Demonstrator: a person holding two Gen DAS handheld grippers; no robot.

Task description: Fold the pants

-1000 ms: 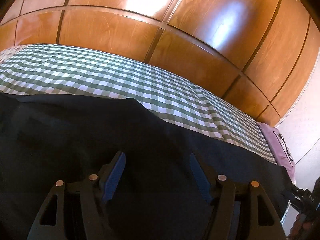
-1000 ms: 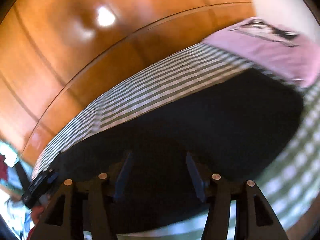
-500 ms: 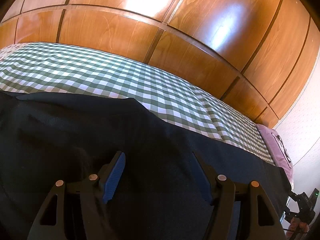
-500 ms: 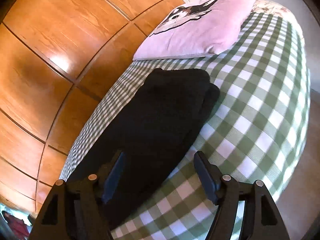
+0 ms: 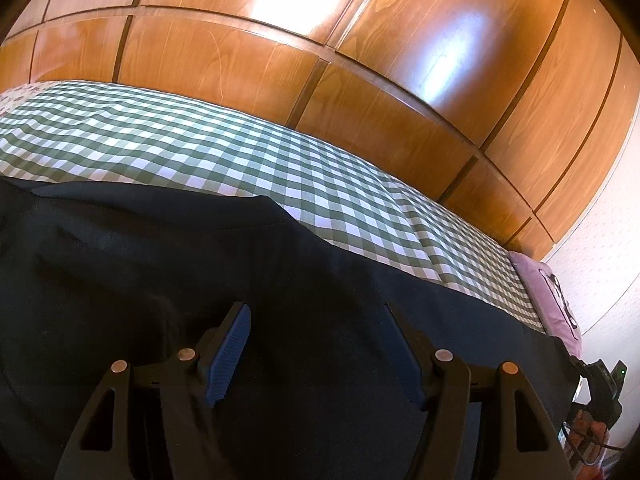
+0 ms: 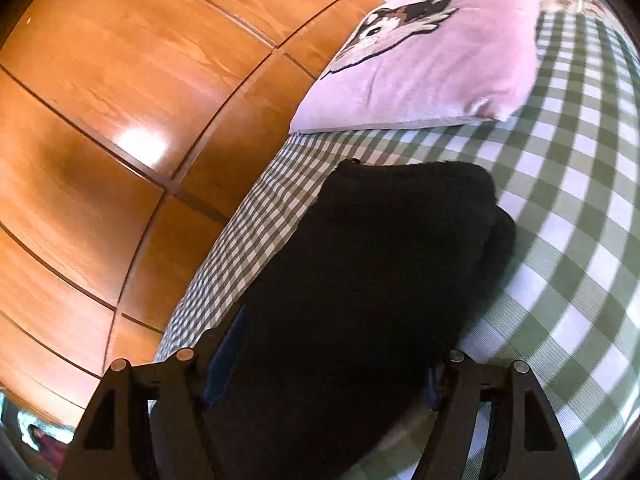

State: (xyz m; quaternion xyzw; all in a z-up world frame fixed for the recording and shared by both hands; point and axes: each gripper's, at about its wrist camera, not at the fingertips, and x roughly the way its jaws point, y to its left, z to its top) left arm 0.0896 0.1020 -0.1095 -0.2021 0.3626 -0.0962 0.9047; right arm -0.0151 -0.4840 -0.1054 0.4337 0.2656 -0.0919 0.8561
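Observation:
Dark navy pants (image 5: pixel 168 280) lie flat along the near side of a bed with a green-and-white checked cover (image 5: pixel 248 160). My left gripper (image 5: pixel 316 320) is open just above the wide end of the pants, holding nothing. In the right wrist view the pants' narrow end (image 6: pixel 392 240) lies in two layers and points toward a pink pillow. My right gripper (image 6: pixel 332 344) is open, its fingers either side of the cloth low over it, and it grips nothing.
A wooden panelled wardrobe (image 5: pixel 360 60) runs along the far side of the bed. The pink pillow with a dog print (image 6: pixel 432 56) lies at the head of the bed beyond the pants. The checked cover (image 6: pixel 568 208) lies bare to the right of the pants.
The right gripper has swung from facing across the pants to facing along them toward the pillow, then moved closer and lower over the cloth. The left gripper has hardly moved.

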